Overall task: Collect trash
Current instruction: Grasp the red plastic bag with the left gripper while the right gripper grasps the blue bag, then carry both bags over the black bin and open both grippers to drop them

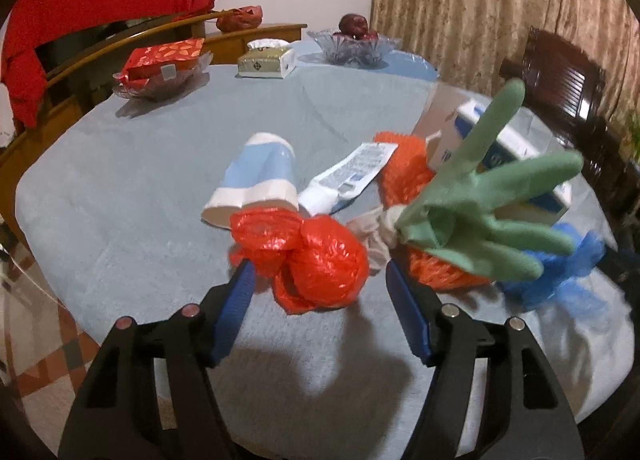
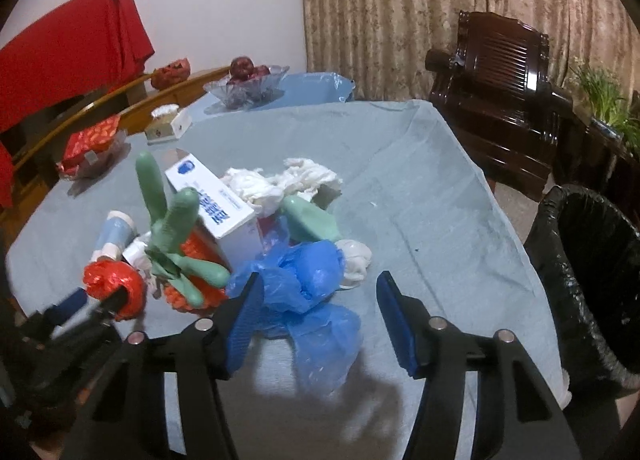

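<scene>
Blue-padded left gripper (image 1: 318,280) fills the lower frame of the left wrist view, jaws apart around a red bag (image 1: 316,256) at centre, the left pad touching it and the right clear. A green glove (image 1: 476,204) lies to the right.

Right gripper (image 2: 318,294) dominates the lower frame of the right wrist view, jaws apart astride a blue bag (image 2: 304,280); whether the pads touch it is unclear. A black-lined bin (image 2: 592,284) stands at right, beside the table (image 2: 420,188).

Blue-clothed table (image 2: 420,188), trash pile (image 2: 240,228) atop
</scene>
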Tool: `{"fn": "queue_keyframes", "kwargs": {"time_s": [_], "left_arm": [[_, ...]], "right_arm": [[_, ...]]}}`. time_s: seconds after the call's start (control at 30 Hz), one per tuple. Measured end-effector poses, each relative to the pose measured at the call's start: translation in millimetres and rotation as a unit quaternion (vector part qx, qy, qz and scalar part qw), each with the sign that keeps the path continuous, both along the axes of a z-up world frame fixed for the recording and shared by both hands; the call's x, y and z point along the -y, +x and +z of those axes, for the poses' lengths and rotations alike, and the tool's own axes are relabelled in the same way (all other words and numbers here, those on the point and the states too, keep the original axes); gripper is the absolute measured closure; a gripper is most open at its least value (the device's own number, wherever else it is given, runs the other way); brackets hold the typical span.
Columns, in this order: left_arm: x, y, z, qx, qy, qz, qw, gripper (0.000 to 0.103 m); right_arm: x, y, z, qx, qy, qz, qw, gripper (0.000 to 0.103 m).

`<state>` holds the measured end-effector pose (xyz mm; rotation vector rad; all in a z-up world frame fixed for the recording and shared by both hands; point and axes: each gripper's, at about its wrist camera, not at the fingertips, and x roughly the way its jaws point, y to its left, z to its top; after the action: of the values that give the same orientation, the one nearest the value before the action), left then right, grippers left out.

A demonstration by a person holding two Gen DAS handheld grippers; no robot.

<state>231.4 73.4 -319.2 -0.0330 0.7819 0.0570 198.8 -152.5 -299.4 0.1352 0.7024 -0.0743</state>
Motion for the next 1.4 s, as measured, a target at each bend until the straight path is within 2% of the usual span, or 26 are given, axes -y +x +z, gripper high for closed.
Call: {"fn": "queue_keyframes", "kwargs": {"time_s": [0.07, 0.13, 0.17, 0.2, 0.37, 0.53, 0.57, 0.63, 0.67, 0.7, 0.77, 1.1, 1.4], "left_arm": [[-3, 4, -5, -0.005, -0.001, -0.003, 1.0, 0.042], [-7, 9, -9, -0.01, 0.0, -0.005, 0.9999, 0.053], [-9, 10, -12, -0.011, -0.009, -0.012, 0.9998, 0.065], [-11, 12, -13, -0.012, -0.013, -0.014, 0.9998, 0.071], [-16, 5, 0, 0.02, -0.01, -0.004, 0.9997, 0.079], [-17, -13, 20, 0.039, -0.013, -0.003, 0.9991, 0.079], [-16, -17, 22, 0.039, -0.015, -0.003, 0.9991, 0.079], [-15, -24, 25, 0.039, -0.015, -0.005, 0.9991, 0.079], [-15, -27, 26, 0.039, -0.015, -0.004, 0.9991, 0.079], [-16, -29, 28, 0.04, -0.014, -0.002, 0.9991, 0.079], [-18, -31, 30, 0.04, -0.016, 0.001, 0.9991, 0.079], [3, -54, 55, 0.052, -0.012, -0.005, 0.9986, 0.079], [67, -73, 93, 0.084, -0.016, -0.065, 0.9942, 0.078]], "right_arm": [[-1, -2, 0, 0.003, -0.005, -0.004, 1.0, 0.043], [-5, 2, -6, -0.009, -0.013, -0.003, 1.0, 0.042], [-5, 2, -9, -0.011, -0.016, -0.004, 1.0, 0.042], [-5, 3, -12, -0.014, -0.017, -0.006, 1.0, 0.042], [-9, 4, -23, -0.017, -0.024, -0.006, 1.0, 0.042], [-18, 7, -29, -0.022, -0.025, 0.005, 0.999, 0.043], [-18, 9, -31, -0.025, -0.023, 0.005, 0.999, 0.047], [-18, 12, -34, -0.035, -0.017, 0.014, 0.999, 0.069], [-16, 15, -36, -0.042, -0.01, 0.024, 0.999, 0.085], [-16, 17, -38, -0.048, -0.006, 0.032, 0.998, 0.093], [-14, 15, -34, -0.039, -0.005, 0.039, 0.998, 0.099], [13, -13, 12, 0.011, -0.015, 0.008, 1.0, 0.101], [74, -50, 56, 0.051, -0.024, -0.055, 0.997, 0.101]]}}
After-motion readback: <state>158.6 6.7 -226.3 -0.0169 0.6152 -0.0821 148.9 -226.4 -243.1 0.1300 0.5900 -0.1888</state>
